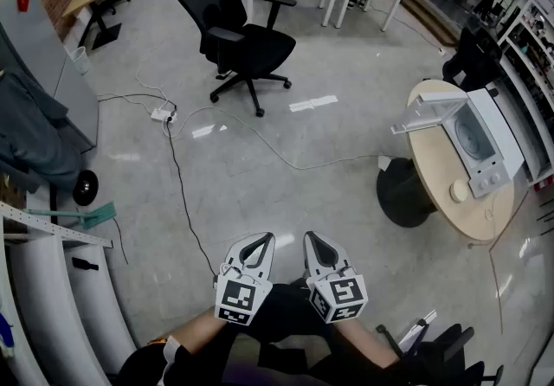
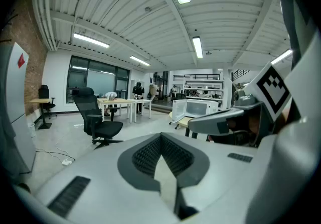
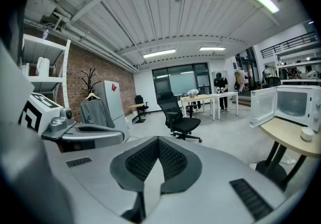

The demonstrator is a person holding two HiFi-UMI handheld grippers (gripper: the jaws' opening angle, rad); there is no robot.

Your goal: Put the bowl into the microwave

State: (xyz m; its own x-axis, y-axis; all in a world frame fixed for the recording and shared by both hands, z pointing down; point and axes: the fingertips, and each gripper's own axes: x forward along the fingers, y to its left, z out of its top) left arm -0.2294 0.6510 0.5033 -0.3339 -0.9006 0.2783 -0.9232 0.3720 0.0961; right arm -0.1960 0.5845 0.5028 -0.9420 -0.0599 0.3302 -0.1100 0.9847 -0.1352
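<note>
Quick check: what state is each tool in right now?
Left tool: closed, jaws together, holding nothing.
Right tool: closed, jaws together, holding nothing.

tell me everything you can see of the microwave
The microwave is a white box, likely painted metal, standing upright on a round tan table. Its door is swung wide open and the cavity looks empty. A small white bowl sits on the table beside it, not touching.
</note>
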